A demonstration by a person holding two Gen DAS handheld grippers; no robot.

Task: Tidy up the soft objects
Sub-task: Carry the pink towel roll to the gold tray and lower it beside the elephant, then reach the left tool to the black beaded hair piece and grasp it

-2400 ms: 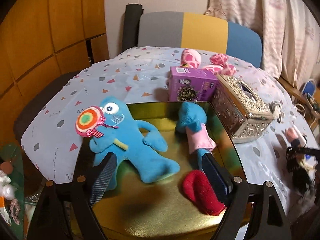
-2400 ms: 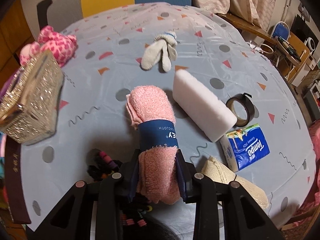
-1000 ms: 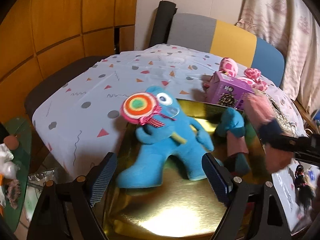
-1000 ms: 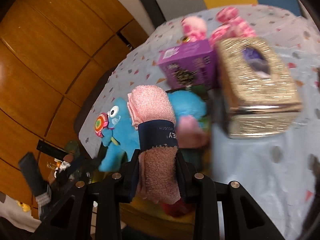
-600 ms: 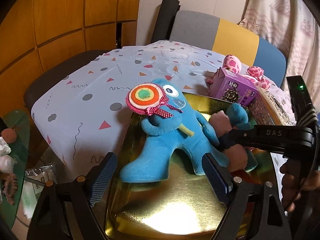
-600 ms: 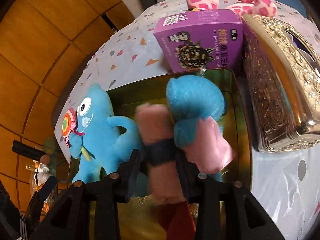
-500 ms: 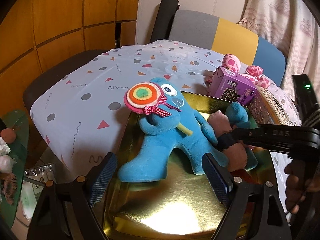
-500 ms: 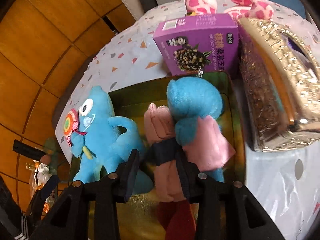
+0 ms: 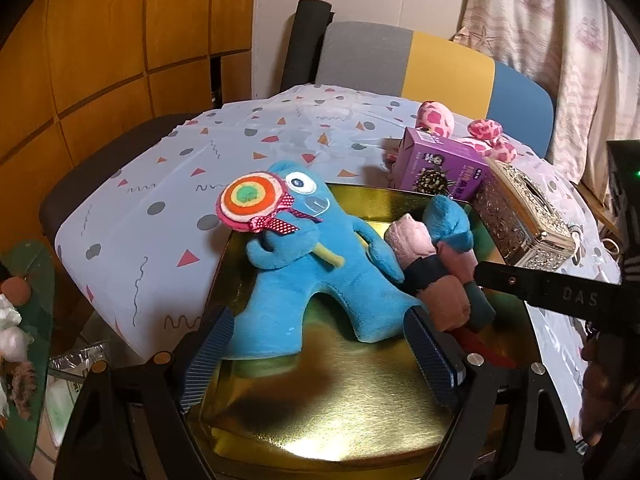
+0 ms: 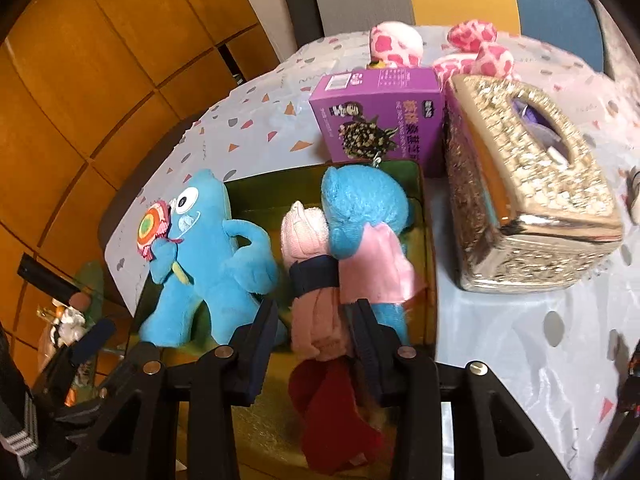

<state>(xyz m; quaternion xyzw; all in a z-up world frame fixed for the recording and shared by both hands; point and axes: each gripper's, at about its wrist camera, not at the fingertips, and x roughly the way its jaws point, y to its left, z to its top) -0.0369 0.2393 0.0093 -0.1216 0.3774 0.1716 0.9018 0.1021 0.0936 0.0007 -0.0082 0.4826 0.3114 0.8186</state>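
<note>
A gold tray (image 9: 340, 412) (image 10: 256, 432) holds a blue plush monster with a lollipop (image 9: 304, 272) (image 10: 208, 264), a small blue plush in a pink dress (image 9: 452, 224) (image 10: 368, 216), a red soft item (image 10: 332, 408) and a rolled pink towel with a navy band (image 9: 428, 276) (image 10: 310, 276). The towel lies in the tray between the two plush toys. My right gripper (image 10: 316, 344) is open, its jaws spread on either side of the towel's near end. My left gripper (image 9: 316, 356) is open and empty above the tray's near side.
A purple box (image 9: 440, 172) (image 10: 380, 120) and a gold tissue box (image 9: 524, 220) (image 10: 528, 184) stand beyond the tray on the patterned tablecloth. A pink spotted plush (image 10: 432, 48) lies behind them. A chair (image 9: 420, 60) stands at the far side.
My right gripper carried the pink towel from the table over to the tray, lowered it between the two plush toys and opened. The left gripper has barely moved.
</note>
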